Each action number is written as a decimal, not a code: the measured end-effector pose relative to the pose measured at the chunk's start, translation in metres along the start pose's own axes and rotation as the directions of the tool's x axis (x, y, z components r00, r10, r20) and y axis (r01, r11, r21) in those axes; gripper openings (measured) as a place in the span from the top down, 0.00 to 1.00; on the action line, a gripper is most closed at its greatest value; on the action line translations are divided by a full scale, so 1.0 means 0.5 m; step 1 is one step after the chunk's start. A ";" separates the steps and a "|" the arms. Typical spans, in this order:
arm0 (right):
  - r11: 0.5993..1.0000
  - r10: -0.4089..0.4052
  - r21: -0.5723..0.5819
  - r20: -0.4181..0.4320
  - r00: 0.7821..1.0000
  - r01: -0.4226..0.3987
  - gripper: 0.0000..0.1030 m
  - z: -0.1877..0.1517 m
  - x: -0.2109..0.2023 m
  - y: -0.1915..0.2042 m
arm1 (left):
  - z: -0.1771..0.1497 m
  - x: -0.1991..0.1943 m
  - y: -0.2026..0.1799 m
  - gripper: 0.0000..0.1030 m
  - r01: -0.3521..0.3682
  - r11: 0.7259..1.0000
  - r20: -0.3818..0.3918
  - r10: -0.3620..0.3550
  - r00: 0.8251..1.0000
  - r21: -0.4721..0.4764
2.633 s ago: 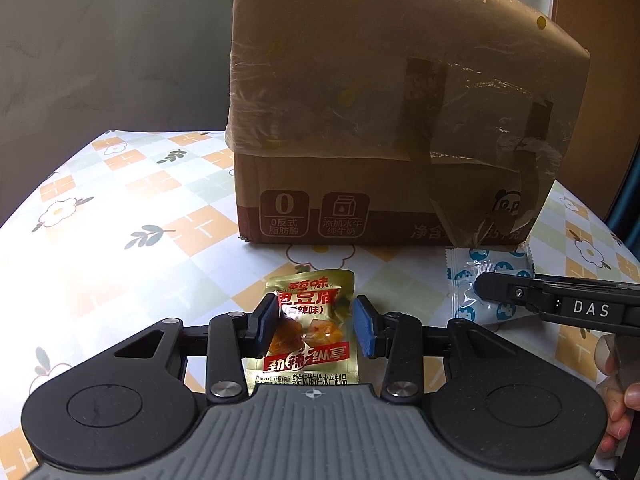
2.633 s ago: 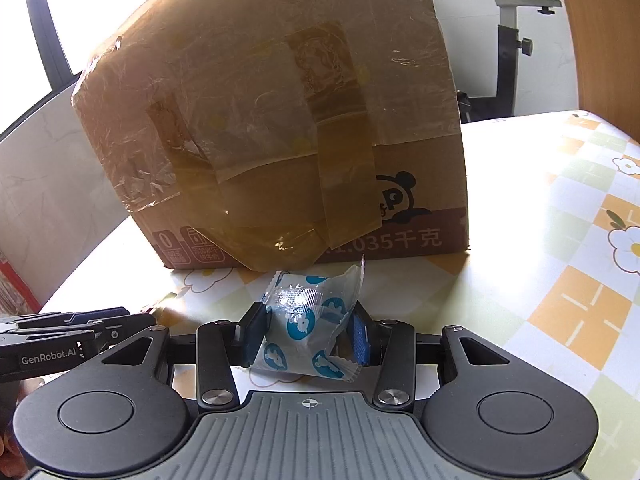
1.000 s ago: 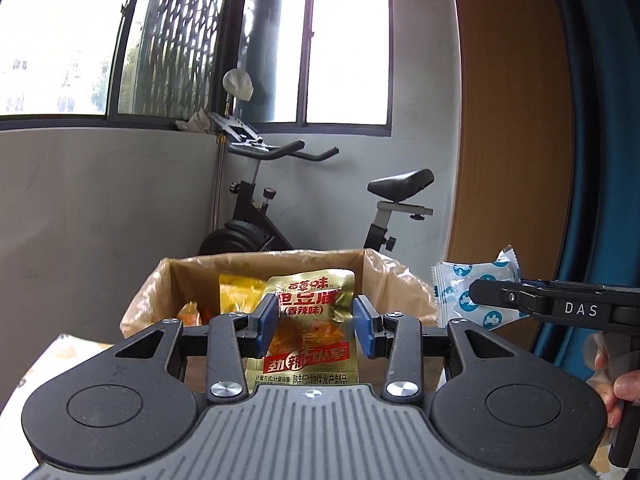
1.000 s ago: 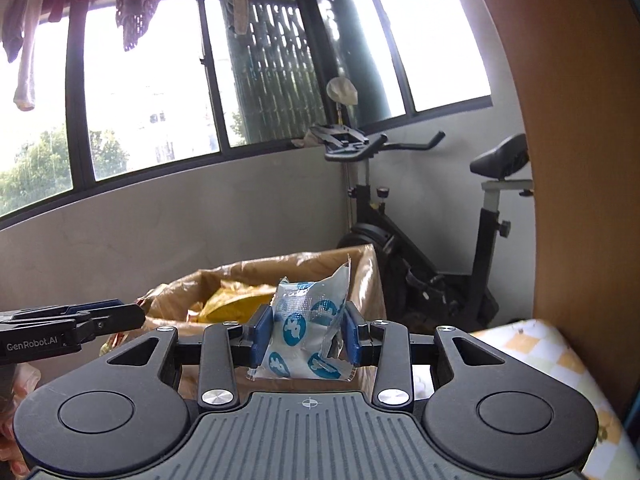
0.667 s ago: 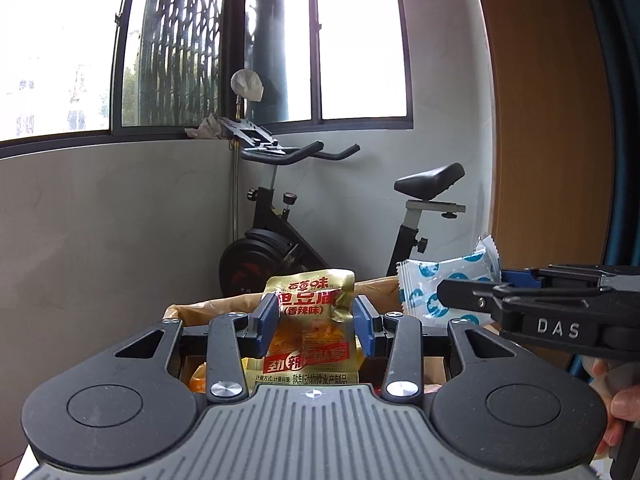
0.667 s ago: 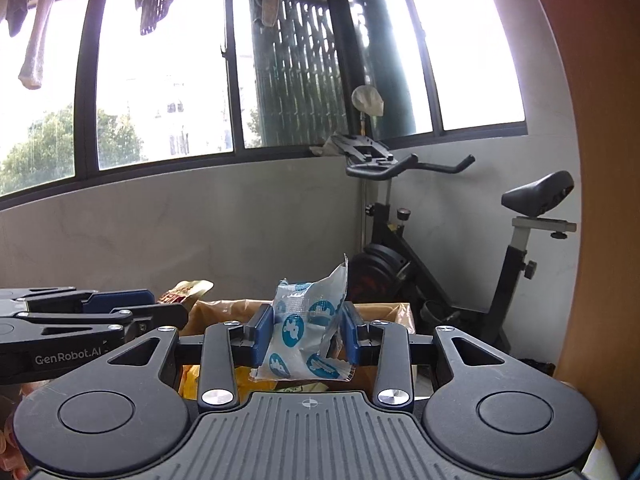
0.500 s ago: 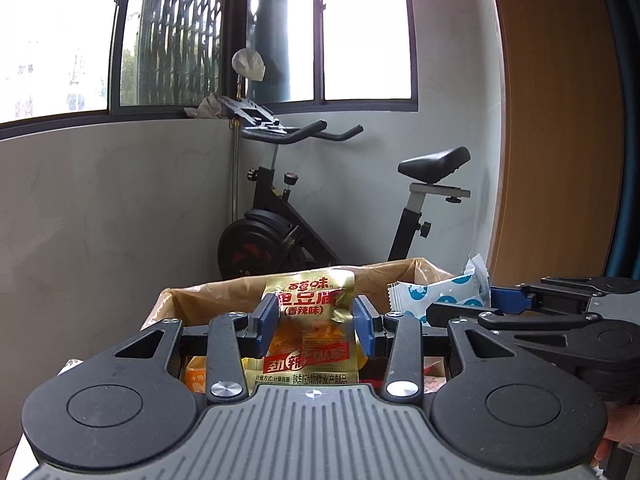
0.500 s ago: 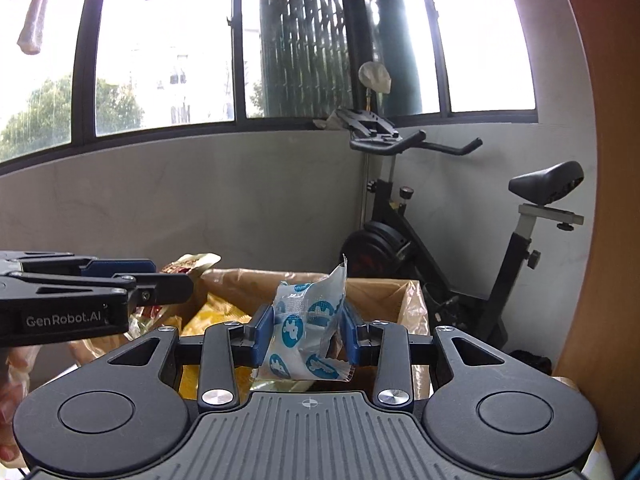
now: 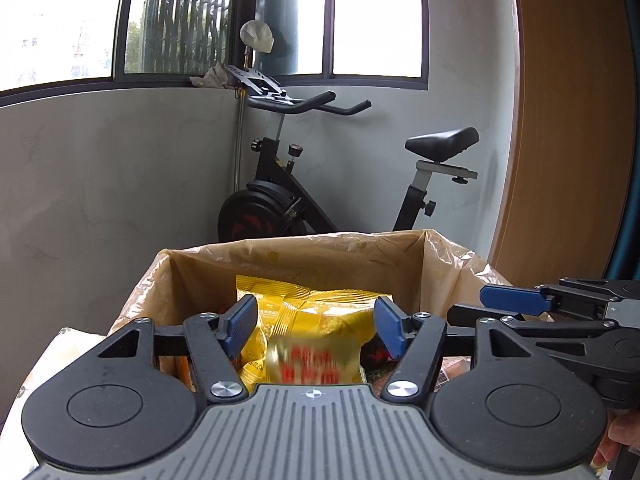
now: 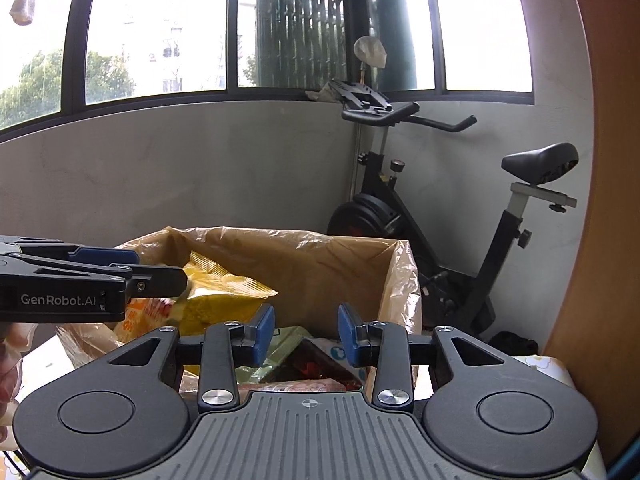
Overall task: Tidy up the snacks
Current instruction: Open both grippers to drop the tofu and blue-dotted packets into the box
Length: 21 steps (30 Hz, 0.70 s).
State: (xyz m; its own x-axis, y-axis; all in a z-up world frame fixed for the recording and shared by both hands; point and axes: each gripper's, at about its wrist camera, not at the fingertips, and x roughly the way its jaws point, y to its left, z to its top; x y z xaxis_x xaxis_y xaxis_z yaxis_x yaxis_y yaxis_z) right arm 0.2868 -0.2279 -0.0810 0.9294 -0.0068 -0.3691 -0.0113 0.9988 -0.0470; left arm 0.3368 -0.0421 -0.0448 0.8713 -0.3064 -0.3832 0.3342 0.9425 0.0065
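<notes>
Left gripper [image 9: 316, 324]: jaws spread wide, nothing between the blue pads. Directly below the gap, at 6 o'clock from the pads, a gold snack packet [image 9: 316, 364] with red lettering shows motion blur; it is clear of both pads and lies over the open box [image 9: 424, 276]. Cannot tell whether it rests on the contents or is in mid-air.

Right gripper [image 10: 306, 334]: jaws spread, nothing held. Through the gap a corner of a white packet with blue print [image 10: 334, 350] lies inside the box, beside a dark red wrapper [image 10: 316, 364] and a pale green one [image 10: 286, 344].

Box: brown cardboard, top open, lined with a clear plastic bag [image 10: 404, 280] folded out over the rim. A large yellow snack bag [image 9: 304, 308] stands against the far wall, at 12 o'clock from the left gripper's pads. In the right wrist view the same yellow bag sits at 10 o'clock from the right gripper's pads, partly behind the left gripper, which enters from 9 o'clock over the box's left side. In the left wrist view the right gripper reaches in from 3 o'clock above the box's right rim.

Box stands on a tabletop [image 10: 540, 362] with a floral check cloth, visible at the lower right edge.

Background: exercise bike [image 9: 288, 208] against a grey wall, windows [image 10: 160, 28] above.
</notes>
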 end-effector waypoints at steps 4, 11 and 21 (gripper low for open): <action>1.000 -0.006 -0.004 -0.002 1.000 0.006 0.57 0.005 -0.017 -0.002 | 0.010 -0.014 0.002 0.23 0.003 1.000 -0.001 -0.003 1.000 0.001; 1.000 0.012 0.013 -0.003 1.000 -0.012 0.25 0.022 -0.063 -0.004 | 0.023 -0.058 0.005 0.11 -0.003 1.000 -0.004 0.003 1.000 -0.004; 0.997 0.024 0.075 -0.028 0.999 -0.022 0.00 0.064 -0.154 0.009 | 0.052 -0.160 0.007 0.06 -0.129 0.992 0.019 0.129 0.992 -0.001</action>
State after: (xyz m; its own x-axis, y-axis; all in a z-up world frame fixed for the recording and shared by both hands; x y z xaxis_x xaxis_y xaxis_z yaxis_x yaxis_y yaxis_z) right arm 0.2270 -0.2214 -0.0233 0.9181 0.0161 -0.3959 -0.0044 0.9995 0.0306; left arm 0.2774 -0.0179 0.0098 0.9137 -0.1851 -0.3617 0.2189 0.9742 0.0546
